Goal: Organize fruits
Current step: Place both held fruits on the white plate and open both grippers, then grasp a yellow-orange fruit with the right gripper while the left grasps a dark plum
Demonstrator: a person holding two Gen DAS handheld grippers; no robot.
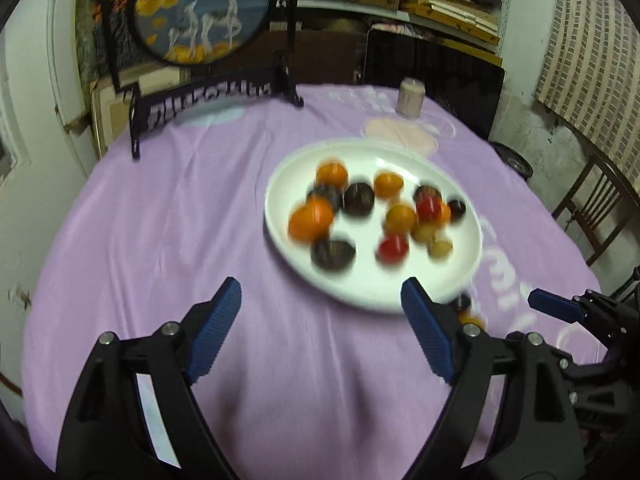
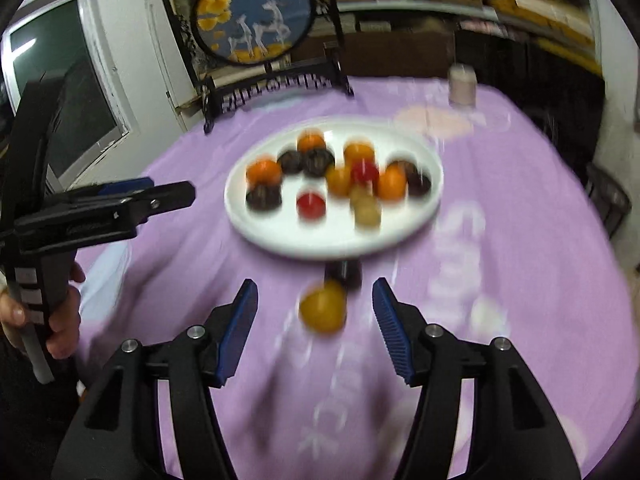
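Note:
A white plate (image 1: 372, 292) (image 2: 280, 236) on the purple cloth holds several small fruits: orange, dark, red and yellowish. An orange-yellow fruit (image 2: 323, 308) and a dark fruit (image 2: 346, 272) lie on the cloth just in front of the plate; they also show in the left wrist view, the orange one (image 1: 472, 318) and the dark one (image 1: 462, 301). My right gripper (image 2: 316, 324) is open, and the orange-yellow fruit sits between its fingers, untouched. My left gripper (image 1: 320, 332) is open and empty over the cloth, left of the plate's near rim. Both views are blurred.
A round painted screen on a black stand (image 1: 200, 12) (image 2: 256, 12) stands at the table's back left. A pale cup (image 1: 410, 98) (image 2: 462, 84) stands at the back right. A wooden chair (image 1: 596, 208) is off the table's right. Shelves fill the back wall.

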